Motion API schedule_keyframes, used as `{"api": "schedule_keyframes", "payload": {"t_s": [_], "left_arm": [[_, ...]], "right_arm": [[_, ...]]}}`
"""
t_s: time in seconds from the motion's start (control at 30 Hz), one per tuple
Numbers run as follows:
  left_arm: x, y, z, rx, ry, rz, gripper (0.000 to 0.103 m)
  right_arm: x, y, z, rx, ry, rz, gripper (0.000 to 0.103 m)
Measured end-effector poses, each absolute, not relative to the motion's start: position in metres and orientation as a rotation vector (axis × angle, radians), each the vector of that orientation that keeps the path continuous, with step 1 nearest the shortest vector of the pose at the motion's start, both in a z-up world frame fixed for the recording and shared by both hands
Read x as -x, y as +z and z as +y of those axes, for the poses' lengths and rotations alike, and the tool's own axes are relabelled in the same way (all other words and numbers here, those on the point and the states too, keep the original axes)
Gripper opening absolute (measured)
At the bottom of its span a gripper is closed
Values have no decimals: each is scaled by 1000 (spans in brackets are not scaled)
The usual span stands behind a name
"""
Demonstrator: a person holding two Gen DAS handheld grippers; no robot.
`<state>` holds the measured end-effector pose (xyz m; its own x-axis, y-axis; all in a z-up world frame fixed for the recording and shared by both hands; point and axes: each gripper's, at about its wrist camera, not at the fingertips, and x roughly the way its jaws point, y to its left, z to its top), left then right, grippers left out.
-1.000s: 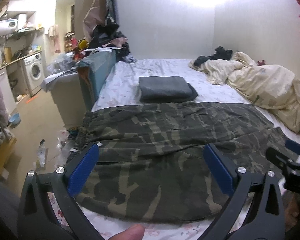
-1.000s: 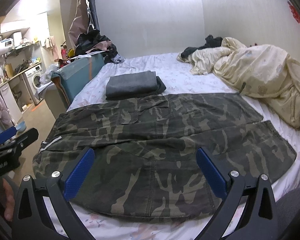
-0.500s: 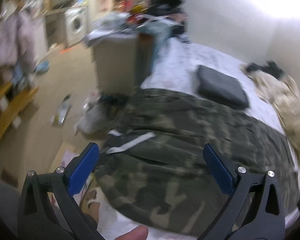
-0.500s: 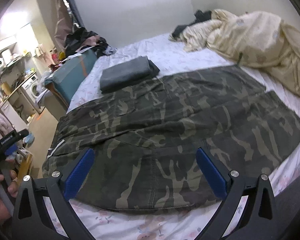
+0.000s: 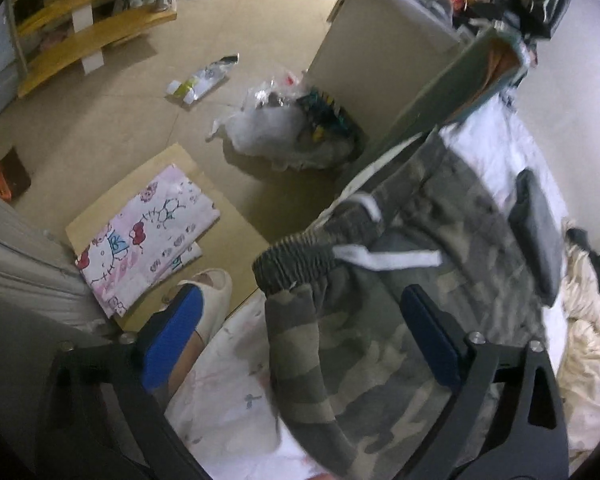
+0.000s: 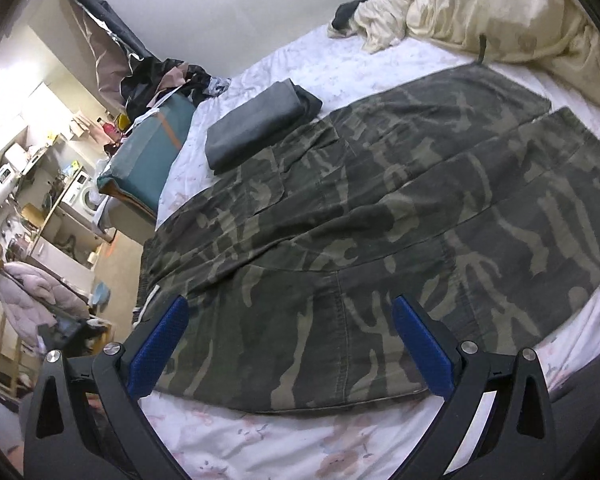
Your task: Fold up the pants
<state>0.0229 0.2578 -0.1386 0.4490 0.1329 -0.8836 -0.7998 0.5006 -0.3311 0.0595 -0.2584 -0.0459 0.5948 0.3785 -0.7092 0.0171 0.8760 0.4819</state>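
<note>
Left wrist view: the left gripper (image 5: 300, 328) hangs wide open over the camouflage pants' (image 5: 400, 320) waistband (image 5: 300, 258), gripping nothing.

Right wrist view: the right gripper (image 6: 288, 340), jaws spread and empty, faces the pants (image 6: 360, 220) lying flat on the bed (image 6: 260, 440); folding looks unstarted.

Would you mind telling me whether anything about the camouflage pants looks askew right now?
Yes: the pants' waistband hangs bunched over the bed's edge, its white drawstring trailing loose, while the legs lie flat.
</note>
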Motion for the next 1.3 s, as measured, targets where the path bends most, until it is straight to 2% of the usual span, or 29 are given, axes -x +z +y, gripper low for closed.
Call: {"api": "schedule_keyframes", "payload": {"t_s": [0.07,0.13,0.3,0.37,0.4,0.47,0.53,0.73,0.9,1.0,1.13,1.3], "left_arm": [[-34,-159,257,876,667,960,79],[-39,-177,260,913,678,964,73],[-44,-195,263,938,688,950,70],[-46,-196,263,962,659,934,54],[-47,-196,262,965,654,940,50],[-47,-192,262,968,643,932,21],[-50,-180,259,924,643,940,16],[-71,-114,223,606,600,948,12],[-85,-68,206,460,516,951,12],[-89,-65,205,422,507,977,12],[-86,-77,208,460,539,991,11],[-84,-88,209,426,581,1018,12]], "right_arm": [[-59,-46,-259,-470,212,917,103],[-58,-47,-259,-467,204,922,103],[-57,-53,-265,-477,186,943,103],[-59,-55,-266,-484,180,948,103],[-60,-56,-266,-485,178,951,103],[-61,-57,-266,-485,179,955,103],[-62,-56,-266,-476,176,953,103],[-65,-69,-274,-529,181,994,103],[-66,-114,-278,-704,223,1177,103],[-53,-147,-278,-824,142,1259,103],[-34,-183,-274,-965,48,1259,103],[-32,-201,-276,-940,10,1223,103]]}}
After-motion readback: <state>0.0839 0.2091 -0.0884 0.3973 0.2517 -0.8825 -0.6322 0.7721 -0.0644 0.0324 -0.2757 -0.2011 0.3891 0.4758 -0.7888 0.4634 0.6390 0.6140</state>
